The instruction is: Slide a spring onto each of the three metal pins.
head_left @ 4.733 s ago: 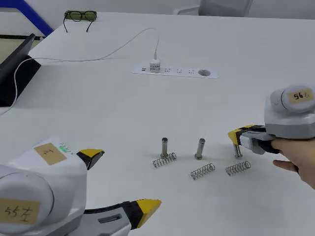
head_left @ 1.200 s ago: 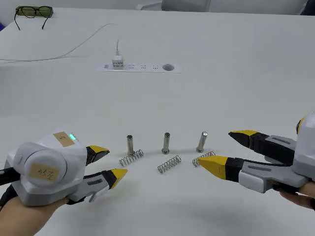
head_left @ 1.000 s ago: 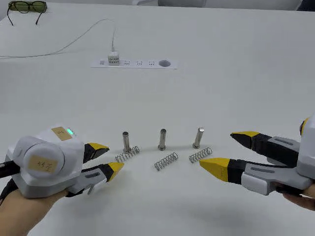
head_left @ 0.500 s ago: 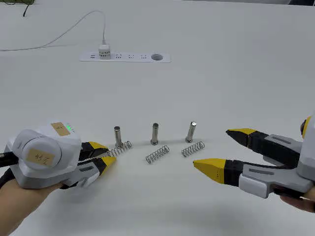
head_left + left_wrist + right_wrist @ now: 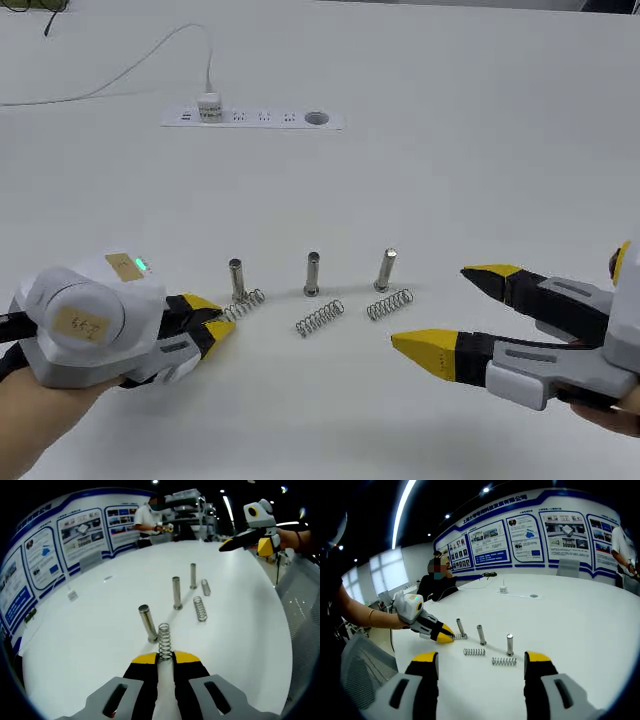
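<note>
The left spring [image 5: 243, 303] lay on the table [image 5: 480, 170] just beside the foot of the left pin [image 5: 236, 277]. The left gripper [image 5: 218, 320] had its jaws closed on the near end of this spring, as the left gripper view showed clearly. No spring was on a pin. The middle spring [image 5: 320, 316] and the right spring [image 5: 389, 304] lay flat, just in front of the upright middle pin [image 5: 313, 273] and right pin [image 5: 385, 269]. The step in hand seemed to be the pick-up of the first spring. The next move would probably call for lifting it, turning it upright over the left pin's top and lowering it with the coil lined up. The right gripper [image 5: 432, 306] hovered near the right spring with its jaws wide apart. A power strip [image 5: 253, 118] with its cable [image 5: 210, 65] lay well behind, and nothing stood in the way.
</note>
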### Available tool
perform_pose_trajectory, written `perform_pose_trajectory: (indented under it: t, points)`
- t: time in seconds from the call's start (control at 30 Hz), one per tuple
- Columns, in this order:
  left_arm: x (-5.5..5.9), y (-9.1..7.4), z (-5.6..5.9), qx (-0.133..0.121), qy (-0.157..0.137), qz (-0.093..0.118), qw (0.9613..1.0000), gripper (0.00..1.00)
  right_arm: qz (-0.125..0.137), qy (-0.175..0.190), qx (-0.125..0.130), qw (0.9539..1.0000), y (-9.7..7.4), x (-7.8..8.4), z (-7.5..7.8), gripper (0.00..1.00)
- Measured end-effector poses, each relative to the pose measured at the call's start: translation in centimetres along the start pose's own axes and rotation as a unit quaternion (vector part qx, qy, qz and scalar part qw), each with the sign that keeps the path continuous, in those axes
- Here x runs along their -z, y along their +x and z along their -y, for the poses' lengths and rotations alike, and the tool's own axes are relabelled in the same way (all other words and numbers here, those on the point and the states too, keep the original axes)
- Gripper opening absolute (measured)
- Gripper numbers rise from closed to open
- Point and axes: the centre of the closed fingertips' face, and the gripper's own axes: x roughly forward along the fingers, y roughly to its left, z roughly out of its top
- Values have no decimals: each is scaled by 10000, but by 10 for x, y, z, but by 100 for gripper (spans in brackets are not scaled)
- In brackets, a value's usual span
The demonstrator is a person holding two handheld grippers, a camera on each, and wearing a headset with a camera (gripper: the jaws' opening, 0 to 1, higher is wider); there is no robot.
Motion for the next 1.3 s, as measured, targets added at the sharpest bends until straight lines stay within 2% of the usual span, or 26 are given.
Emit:
perform_pose_trajectory:
  t: [0.13,0.57,0.77,0.83,0.87,0.93,1.07,1.3]
  points:
    - [-2,-5,3,-3,-16,42,10000,10,18,49,26,10000,-1,-1,2,71]
    - [-21,-27,7,-87,-181,400,9990,9,85,124,-76,9999,5,-10,-7,69]
    - [-40,-41,9,-123,-331,734,9967,9,169,142,-202,9996,9,-18,-16,67]
    - [-48,-45,11,-95,-472,924,9946,9,206,117,-273,9993,10,-22,-20,66]
    - [-54,-48,13,-57,-603,1077,9923,9,234,128,-339,9991,11,-24,-23,66]
    - [-61,-53,16,1,-743,1246,9894,9,270,209,-477,9983,13,-27,-29,65]
    - [-71,-61,19,11,-910,1471,9849,9,352,305,-598,9971,16,-34,-35,63]
    - [-88,-71,26,164,-1211,1883,9745,9,548,650,-932,9920,23,-49,-47,58]
